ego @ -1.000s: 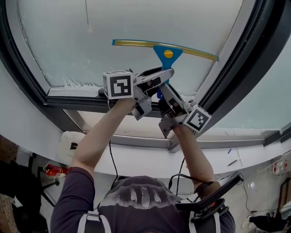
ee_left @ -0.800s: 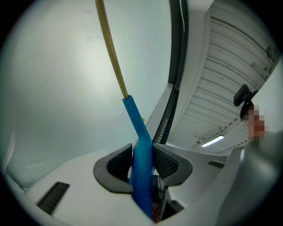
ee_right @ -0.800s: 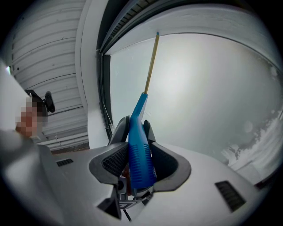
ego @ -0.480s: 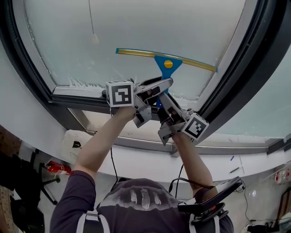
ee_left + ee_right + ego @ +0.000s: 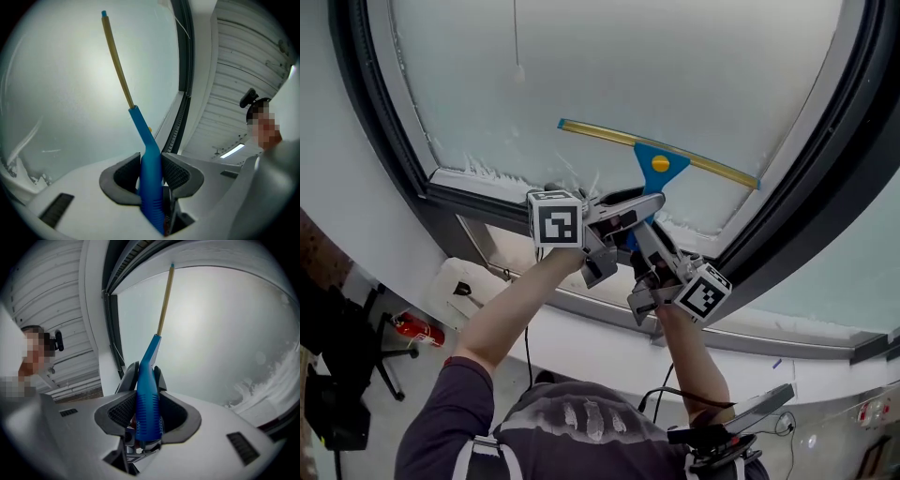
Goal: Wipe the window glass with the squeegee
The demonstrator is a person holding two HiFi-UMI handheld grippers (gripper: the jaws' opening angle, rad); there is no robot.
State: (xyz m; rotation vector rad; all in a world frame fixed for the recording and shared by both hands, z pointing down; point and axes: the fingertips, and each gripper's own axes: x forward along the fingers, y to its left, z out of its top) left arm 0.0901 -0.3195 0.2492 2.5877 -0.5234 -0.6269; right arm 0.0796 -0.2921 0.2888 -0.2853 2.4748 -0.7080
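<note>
The squeegee (image 5: pixel 657 165) has a blue handle and a long yellow-edged blade (image 5: pixel 600 134) lying against the frosted window glass (image 5: pixel 628 56). Both grippers clamp its handle from below. My left gripper (image 5: pixel 639 204) is shut on the upper part of the handle, and my right gripper (image 5: pixel 643 236) is shut just beneath it. In the left gripper view the blue handle (image 5: pixel 151 173) is pinched between the pads of the left gripper (image 5: pixel 153 165), and the blade (image 5: pixel 117 61) runs up the pane. The right gripper view shows the ribbed handle (image 5: pixel 148 416) pressed in the right gripper (image 5: pixel 149 404).
White suds (image 5: pixel 478 170) cling along the pane's lower edge. A dark window frame (image 5: pixel 478 204) borders the glass below and at both sides. A thin pull cord (image 5: pixel 517 47) hangs over the pane at left. Far below are a red object (image 5: pixel 417 328) and a black chair (image 5: pixel 337 375).
The squeegee and both grippers have come down the glass a little, closer to the lower frame. The head view has swung, so the window sits more slanted in the picture.
</note>
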